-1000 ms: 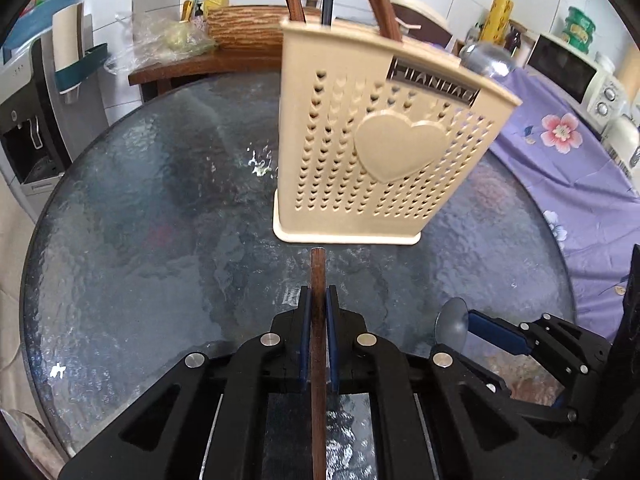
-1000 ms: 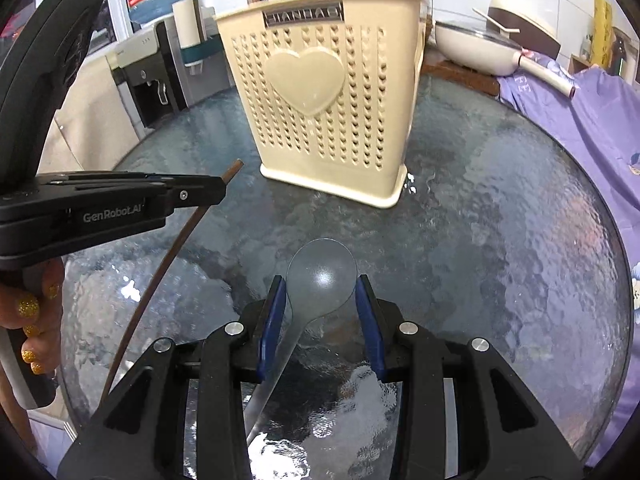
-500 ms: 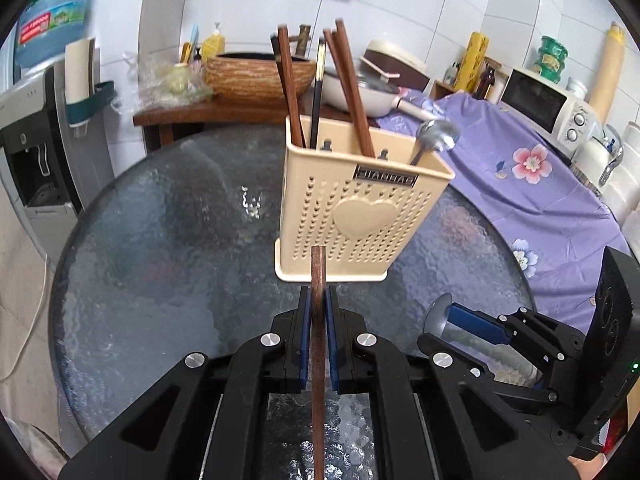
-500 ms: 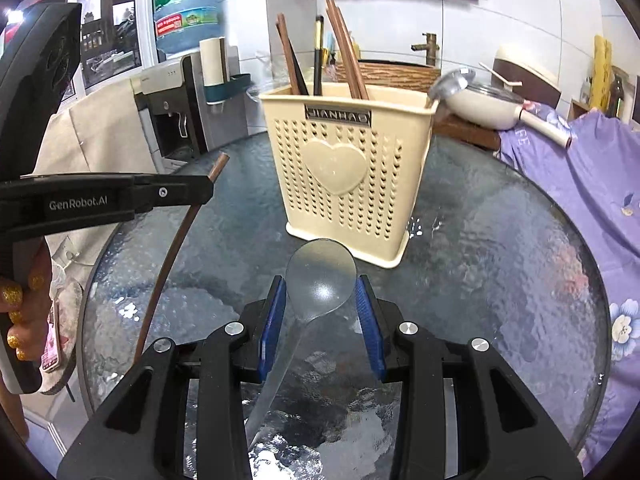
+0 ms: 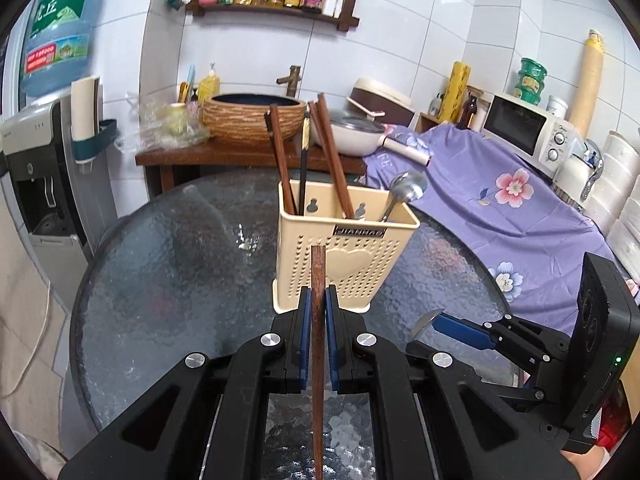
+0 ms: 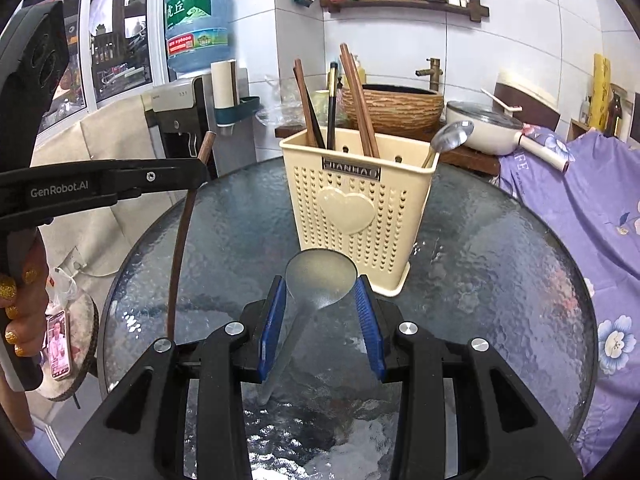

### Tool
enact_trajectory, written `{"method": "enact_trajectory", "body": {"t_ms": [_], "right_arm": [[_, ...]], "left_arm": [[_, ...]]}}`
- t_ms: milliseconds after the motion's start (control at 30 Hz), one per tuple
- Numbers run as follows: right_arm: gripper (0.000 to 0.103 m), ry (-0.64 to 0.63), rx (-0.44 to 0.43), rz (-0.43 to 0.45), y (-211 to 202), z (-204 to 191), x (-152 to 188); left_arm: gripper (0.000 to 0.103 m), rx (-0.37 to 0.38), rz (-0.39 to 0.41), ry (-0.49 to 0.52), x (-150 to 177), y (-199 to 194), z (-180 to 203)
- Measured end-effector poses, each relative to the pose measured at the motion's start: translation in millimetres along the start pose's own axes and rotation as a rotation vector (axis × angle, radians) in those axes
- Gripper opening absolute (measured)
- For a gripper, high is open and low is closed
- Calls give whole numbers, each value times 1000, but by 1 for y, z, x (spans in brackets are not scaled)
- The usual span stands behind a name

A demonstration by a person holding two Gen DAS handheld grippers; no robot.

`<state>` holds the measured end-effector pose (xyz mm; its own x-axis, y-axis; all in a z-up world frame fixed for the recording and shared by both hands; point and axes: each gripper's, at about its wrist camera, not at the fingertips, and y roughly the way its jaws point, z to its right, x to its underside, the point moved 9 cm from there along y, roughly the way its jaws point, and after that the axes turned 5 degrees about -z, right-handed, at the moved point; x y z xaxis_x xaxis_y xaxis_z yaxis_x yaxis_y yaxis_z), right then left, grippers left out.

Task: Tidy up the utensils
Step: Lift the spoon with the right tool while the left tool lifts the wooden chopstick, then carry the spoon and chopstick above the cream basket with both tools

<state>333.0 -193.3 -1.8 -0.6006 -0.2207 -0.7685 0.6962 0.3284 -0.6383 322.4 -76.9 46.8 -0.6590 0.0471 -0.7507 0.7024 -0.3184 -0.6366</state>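
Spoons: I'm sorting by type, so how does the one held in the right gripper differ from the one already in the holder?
The held spoon is translucent grey; the holder's spoon is shiny metal. The held spoon sits clamped by its bowl in the right gripper; the metal one stands bowl-up in the utensil holder, apart from the chopsticks. Both have rounded bowls.

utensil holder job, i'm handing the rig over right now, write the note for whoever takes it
Left gripper: shut on a brown chopstick.
Right gripper: shut on a clear spoon by its bowl.
Both are held above the glass table, short of the cream holder.
Done: several chopsticks and a metal spoon already stand in the holder.
Left: drop in the held chopstick and the clear spoon.
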Motion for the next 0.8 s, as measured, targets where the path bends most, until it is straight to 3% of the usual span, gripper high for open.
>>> {"method": "enact_trajectory", "body": {"t_ms": [33,67,267,500,567,600,667,800], "right_arm": [[27,-3,2,4,-2,0,-1],[12,-9,-2,4,-3,-1,-3],[12,-6,-4,-10,2,2,-11],[13,32,-9,-60,25,11,2],[21,38,4,-88,34,15,7],[35,47,18,-99,40,18,10],[50,74,38,-118,48,25,16],[50,187,57,-205,75,43,33]], "left_arm": [[7,0,6,2,-2,-2,1],[7,0,15,5,-3,-5,1],[7,-1,36,22,-11,-13,3],[7,-8,33,11,-10,-11,-3],[7,-10,34,10,-11,-11,-4],[7,-10,34,7,-11,-12,-4],[7,-9,36,6,-11,-12,-4],[7,-7,36,5,-11,-12,-4]]}}
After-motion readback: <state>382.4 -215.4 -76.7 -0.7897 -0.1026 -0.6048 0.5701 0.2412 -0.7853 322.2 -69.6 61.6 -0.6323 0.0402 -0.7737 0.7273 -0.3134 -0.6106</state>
